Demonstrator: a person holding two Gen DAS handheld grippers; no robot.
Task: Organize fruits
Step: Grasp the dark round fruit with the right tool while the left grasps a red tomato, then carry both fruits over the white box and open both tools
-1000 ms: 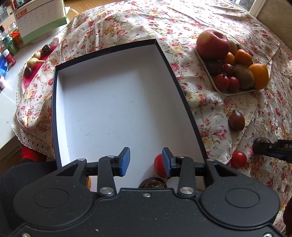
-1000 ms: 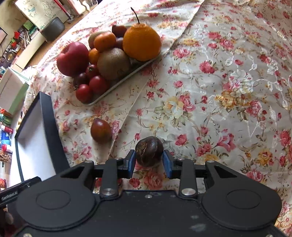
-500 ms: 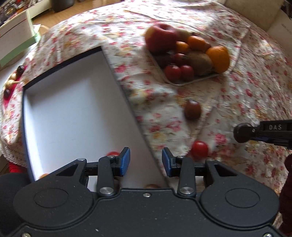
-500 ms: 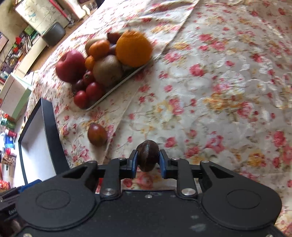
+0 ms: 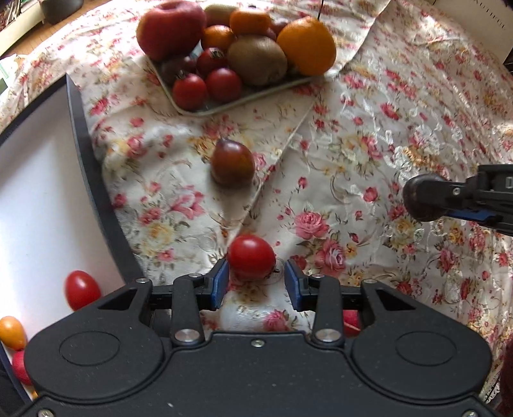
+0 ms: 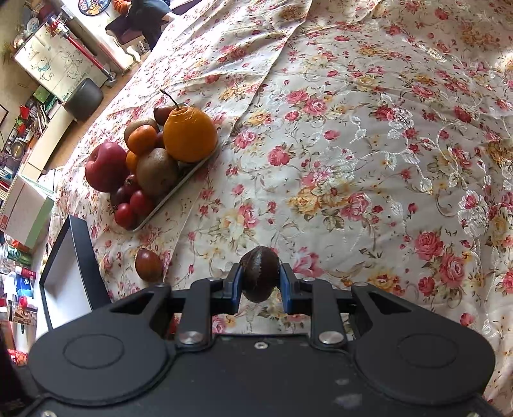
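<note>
My left gripper is open, its blue pads on either side of a red tomato lying on the floral cloth. My right gripper is shut on a dark brown round fruit and holds it above the cloth; it shows in the left wrist view at the right. A dark reddish-brown tomato lies loose on the cloth, also in the right wrist view. The white box with a dark rim at the left holds a red tomato and an orange one.
A tray at the back holds an apple, a large orange, a kiwi, mandarins and small tomatoes. Shelves, a stool and clutter stand beyond the table at the far left.
My left gripper swung right from over the box to the red tomato on the cloth. My right gripper closed on the dark fruit and lifted it a little.
</note>
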